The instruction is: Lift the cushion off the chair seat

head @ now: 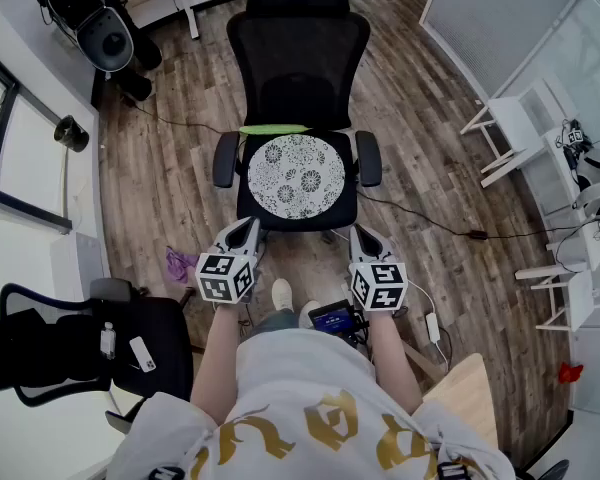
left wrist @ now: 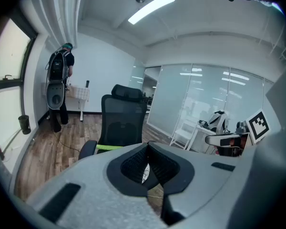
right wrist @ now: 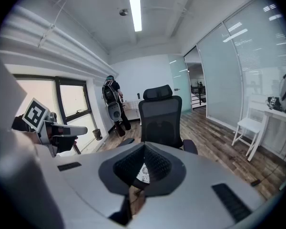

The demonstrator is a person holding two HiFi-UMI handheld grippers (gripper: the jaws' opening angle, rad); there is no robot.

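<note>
Two claws are positioned side by side in front of the chair [head: 298,63], both aimed at it and tilted slightly downward. Left claw [head: 247,226]: clenched, jaws together, nothing between them. Right claw [head: 364,232]: clenched, jaws together, nothing between them. Neither claw touches the chair; both tips are near the front edge of the seat.

The cushion [head: 298,176] is round, white with a dark floral pattern. It lies flat on the black seat, between the two armrests [head: 225,160]. A green strip [head: 273,129] lies just behind the cushion, at the foot of the mesh backrest.

The chair stands on a wood-plank floor [head: 160,188]. A black cable [head: 420,213] runs across the floor to the right of the chair.
</note>
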